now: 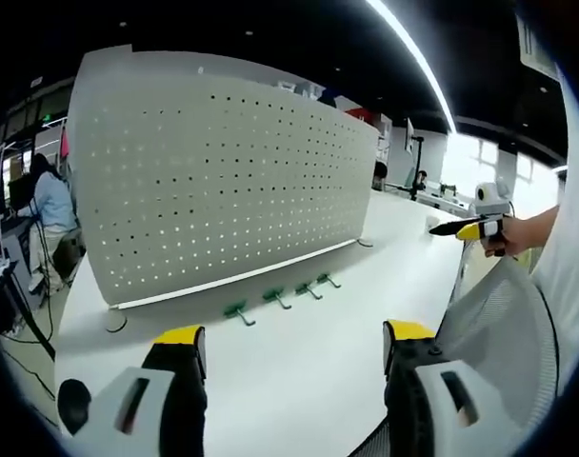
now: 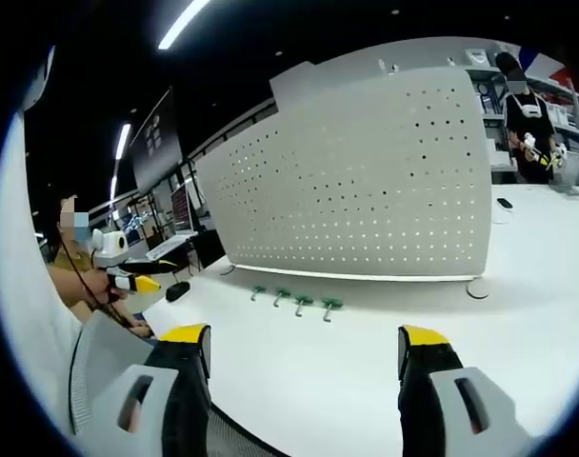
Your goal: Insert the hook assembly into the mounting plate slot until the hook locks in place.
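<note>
Four green hooks (image 1: 277,300) lie in a row on the white surface (image 1: 299,381), just in front of the pegboard (image 1: 223,181)'s lower edge. In the right gripper view the same hooks (image 2: 291,301) sit before the board (image 2: 366,181), toward its left end.

The row runs roughly parallel to the board's foot. Each hook's long axis seems to point away from the board, toward us.

Left gripper (image 1: 294,347): fingers spread, nothing between them; hooks lie ahead, between us and the board. Right gripper (image 2: 304,347): fingers likewise apart and empty; hooks ahead, slightly left of centre.

We judge neither gripper clearly nearer; both are well short of the row, no hook picked up yet.

No brand, label or readable writing found.
</note>
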Demonstrator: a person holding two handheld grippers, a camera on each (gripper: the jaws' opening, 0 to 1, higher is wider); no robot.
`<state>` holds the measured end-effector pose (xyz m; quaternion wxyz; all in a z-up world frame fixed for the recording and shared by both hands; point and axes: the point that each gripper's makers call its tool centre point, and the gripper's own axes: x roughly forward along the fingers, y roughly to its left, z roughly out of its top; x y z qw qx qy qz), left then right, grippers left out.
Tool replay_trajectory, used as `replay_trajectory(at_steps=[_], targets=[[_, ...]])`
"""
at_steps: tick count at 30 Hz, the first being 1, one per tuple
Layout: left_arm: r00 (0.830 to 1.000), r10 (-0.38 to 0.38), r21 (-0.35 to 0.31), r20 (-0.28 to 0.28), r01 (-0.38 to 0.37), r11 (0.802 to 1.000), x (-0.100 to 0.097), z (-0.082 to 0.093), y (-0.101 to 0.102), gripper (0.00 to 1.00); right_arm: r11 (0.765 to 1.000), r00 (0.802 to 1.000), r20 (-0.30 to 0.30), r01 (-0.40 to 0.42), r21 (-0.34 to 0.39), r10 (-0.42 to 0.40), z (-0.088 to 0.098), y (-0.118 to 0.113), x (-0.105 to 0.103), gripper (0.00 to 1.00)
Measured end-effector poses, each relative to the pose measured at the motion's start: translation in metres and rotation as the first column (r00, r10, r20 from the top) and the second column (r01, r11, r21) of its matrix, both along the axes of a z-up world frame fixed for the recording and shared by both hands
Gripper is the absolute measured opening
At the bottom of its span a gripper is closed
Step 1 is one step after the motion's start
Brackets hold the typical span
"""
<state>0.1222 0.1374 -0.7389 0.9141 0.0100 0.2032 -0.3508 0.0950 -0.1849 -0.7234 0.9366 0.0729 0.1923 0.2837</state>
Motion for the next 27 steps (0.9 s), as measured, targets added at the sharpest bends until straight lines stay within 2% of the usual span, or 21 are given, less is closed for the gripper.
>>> replay_trajectory(at_steps=[10, 17, 27], targets=[[0.996, -0.081, 0.048, -0.033, 0.083, 0.995, 0.012, -0.004, -0.010, 0.77, 1.000, 1.000, -0.001, -0.007, -0.004, 0.007, 0.000, 0.002, 0.000, 0.77], [0.986, -0.148, 0.130, -0.078, 0.157, 0.979, 0.029, -0.014, -0.013, 0.73, 1.000, 1.000, -0.001, -0.011, -0.011, 0.011, -0.001, 0.001, -0.001, 0.77], [0.975, -0.197, 0.180, -0.100, 0.212, 0.960, 0.055, -0.020, -0.014, 0.75, 1.000, 1.000, -0.006, -0.008, -0.023, 0.008, -0.004, -0.003, -0.001, 0.77]])
